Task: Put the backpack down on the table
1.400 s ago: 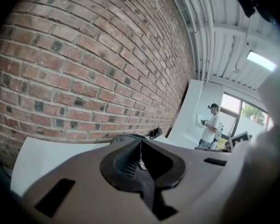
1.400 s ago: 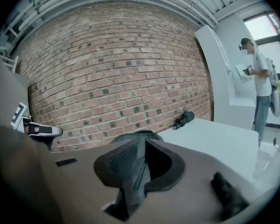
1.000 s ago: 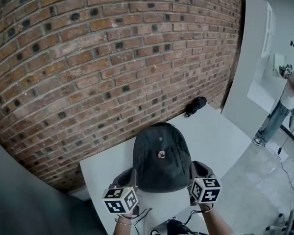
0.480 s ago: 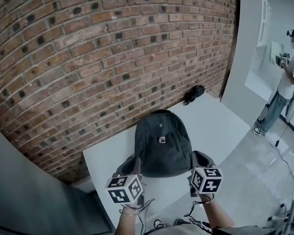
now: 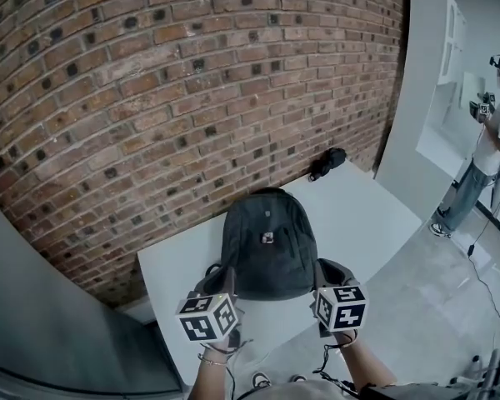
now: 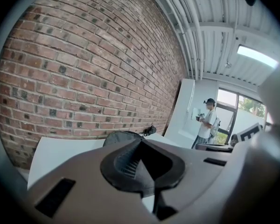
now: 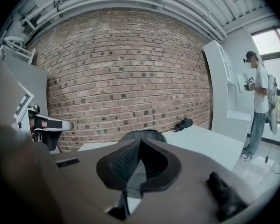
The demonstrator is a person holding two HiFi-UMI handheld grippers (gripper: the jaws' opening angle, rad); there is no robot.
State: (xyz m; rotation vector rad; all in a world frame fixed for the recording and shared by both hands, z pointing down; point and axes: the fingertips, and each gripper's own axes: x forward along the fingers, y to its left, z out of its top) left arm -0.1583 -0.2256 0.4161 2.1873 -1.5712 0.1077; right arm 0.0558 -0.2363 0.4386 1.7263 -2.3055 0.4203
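A dark grey backpack (image 5: 267, 244) lies flat on the white table (image 5: 362, 215), its top toward the brick wall. My left gripper (image 5: 220, 278) sits at its near left corner, shut with nothing seen between the jaws. My right gripper (image 5: 326, 272) is at the near right corner, its jaws closing to shut, and nothing shows between them either. In the left gripper view the backpack (image 6: 122, 136) rises just past the shut left gripper (image 6: 142, 142). The right gripper view shows the backpack (image 7: 143, 135) beyond the right gripper (image 7: 139, 142).
A small black object (image 5: 328, 162) lies at the table's far end against the brick wall (image 5: 192, 98). A white panel (image 5: 421, 98) stands to the right, with a person (image 5: 493, 144) on the floor beyond it. A grey board (image 5: 50, 307) borders the left.
Both grippers have drifted a little with my hands, staying at the backpack's near corners. The backpack still lies in the same spot on the table.
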